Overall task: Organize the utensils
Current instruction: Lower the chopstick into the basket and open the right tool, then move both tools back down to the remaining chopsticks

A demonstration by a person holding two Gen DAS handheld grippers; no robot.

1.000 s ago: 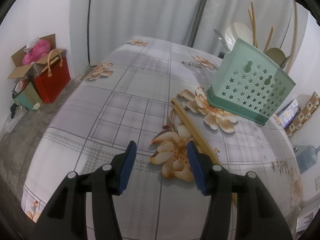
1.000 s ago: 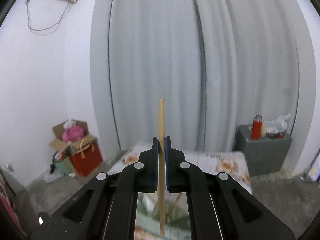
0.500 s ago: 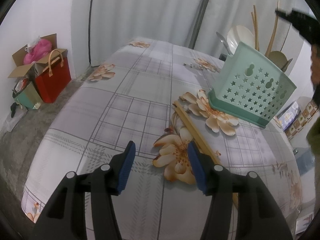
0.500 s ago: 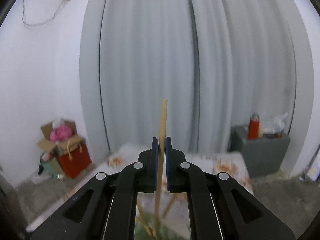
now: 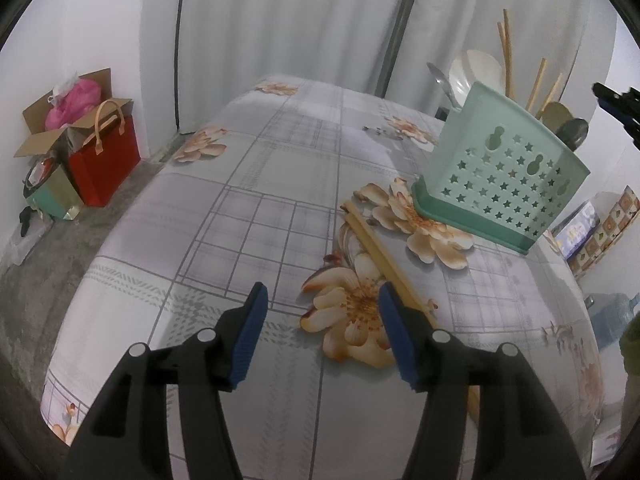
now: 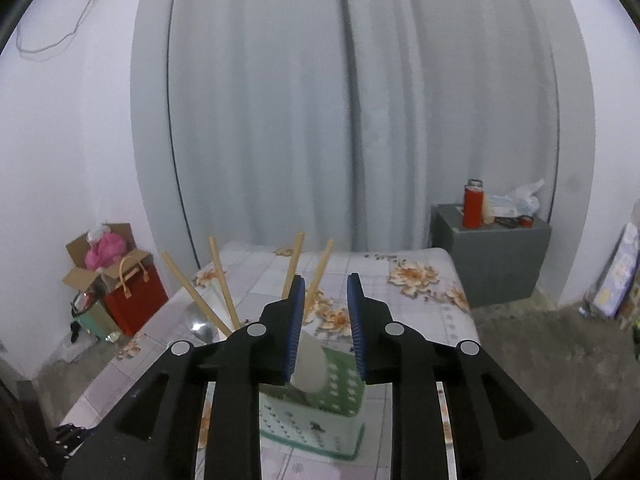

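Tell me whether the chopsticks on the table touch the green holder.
Apart. The left wrist view shows the chopsticks lying on the tablecloth, their far tips short of the holder, with flower-print cloth between them.

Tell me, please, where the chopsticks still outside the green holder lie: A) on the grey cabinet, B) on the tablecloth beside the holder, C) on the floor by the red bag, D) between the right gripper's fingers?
B: the chopsticks lie flat on the tablecloth beside the holder; the right gripper is open and empty.

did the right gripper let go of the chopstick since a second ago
Yes. The right gripper now stands open and empty above the green holder; against the curtain, no chopstick rises between its fingers.
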